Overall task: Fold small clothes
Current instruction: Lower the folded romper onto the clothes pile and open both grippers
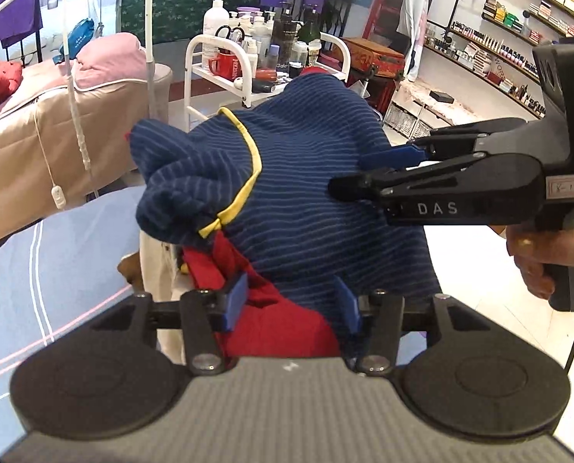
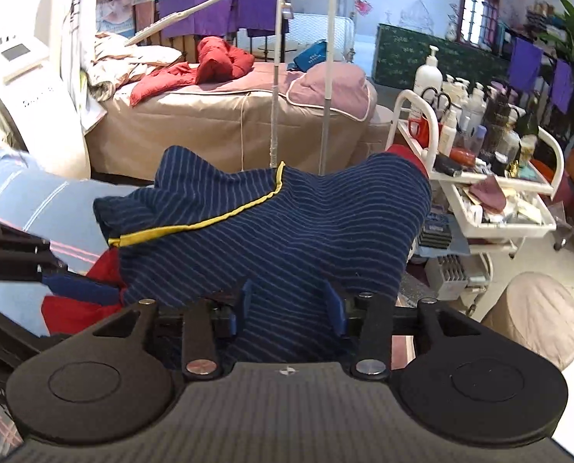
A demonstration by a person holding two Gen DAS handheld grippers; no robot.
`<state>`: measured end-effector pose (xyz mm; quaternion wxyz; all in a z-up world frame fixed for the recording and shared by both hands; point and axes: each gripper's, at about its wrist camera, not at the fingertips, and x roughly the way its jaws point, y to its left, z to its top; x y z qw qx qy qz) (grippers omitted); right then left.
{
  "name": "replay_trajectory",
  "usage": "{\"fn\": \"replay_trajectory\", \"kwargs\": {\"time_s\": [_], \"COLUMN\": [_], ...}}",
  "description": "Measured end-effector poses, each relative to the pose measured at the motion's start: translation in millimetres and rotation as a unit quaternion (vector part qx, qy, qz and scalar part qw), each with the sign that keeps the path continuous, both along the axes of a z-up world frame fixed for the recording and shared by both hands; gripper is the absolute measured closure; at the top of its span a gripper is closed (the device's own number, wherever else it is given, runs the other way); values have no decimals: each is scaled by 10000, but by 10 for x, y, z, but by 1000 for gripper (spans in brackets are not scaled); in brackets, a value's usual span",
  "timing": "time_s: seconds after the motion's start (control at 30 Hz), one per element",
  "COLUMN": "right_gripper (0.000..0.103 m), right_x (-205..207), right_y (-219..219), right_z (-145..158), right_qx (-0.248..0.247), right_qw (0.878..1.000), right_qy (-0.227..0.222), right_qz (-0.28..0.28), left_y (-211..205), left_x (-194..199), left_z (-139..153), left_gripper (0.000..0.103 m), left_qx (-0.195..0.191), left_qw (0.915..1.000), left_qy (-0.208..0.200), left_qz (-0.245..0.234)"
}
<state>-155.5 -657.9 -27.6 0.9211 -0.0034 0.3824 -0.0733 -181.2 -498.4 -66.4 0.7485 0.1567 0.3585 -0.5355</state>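
A small navy striped garment (image 1: 306, 177) with yellow trim and red parts is held up in the air between both grippers; it also fills the right wrist view (image 2: 287, 223). My left gripper (image 1: 292, 301) is shut on its red and navy edge. My right gripper (image 2: 292, 301) is shut on the navy fabric. In the left wrist view the right gripper (image 1: 375, 169) reaches in from the right, its fingers closed on the cloth. The left gripper (image 2: 74, 285) shows at the left edge of the right wrist view, gripping the red part.
A light blue sheet (image 1: 55, 262) with thin stripes lies below. A beige massage bed (image 2: 229, 115) with red clothes stands behind. A white trolley (image 2: 499, 200) full of bottles stands right. A round beige stool (image 2: 537, 316) sits on the floor.
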Motion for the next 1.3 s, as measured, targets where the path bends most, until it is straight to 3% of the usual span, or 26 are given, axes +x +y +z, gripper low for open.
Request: {"fn": "replay_trajectory", "kwargs": {"time_s": [0.13, 0.23, 0.3, 0.4, 0.47, 0.63, 0.77, 0.87, 1.03, 1.3], "right_gripper": [29, 21, 0, 0, 0, 0, 0, 0, 0, 0], "right_x": [-21, -38, -71, -133, -154, -192, -253, -282, -321, -480], "right_y": [29, 78, 110, 217, 265, 412, 465, 510, 643, 606], "right_z": [3, 94, 165, 296, 379, 640, 800, 858, 864, 866], "right_qx": [-4, 12, 5, -115, -32, -120, 50, 163, 96, 152], "right_qw": [10000, 9998, 9992, 9980, 9974, 9927, 9893, 9888, 9888, 9846], "right_qy": [-22, -162, -360, -477, -370, 27, 157, 326, 574, 739], "right_qz": [-56, -128, -185, -391, -626, -1197, -1451, -1450, -1375, -1578], "left_y": [16, 59, 125, 251, 317, 473, 662, 711, 684, 665], "left_x": [-7, -24, -58, -99, -100, -10, 71, 55, -87, -289], "left_z": [71, 182, 294, 477, 586, 817, 958, 1014, 1032, 1111], "left_gripper": [53, 44, 19, 2, 0, 0, 0, 0, 0, 0], "left_qx": [5, 32, -6, -210, -219, 311, 378, 513, 849, 978], "left_qw": [10000, 10000, 9996, 9969, 9961, 9943, 9930, 9896, 9844, 9882], "left_qy": [0, -76, -268, -686, -760, -649, -454, -714, -1209, -938], "left_qz": [-17, 14, 120, 336, 397, 780, 1019, 1138, 961, 711]}}
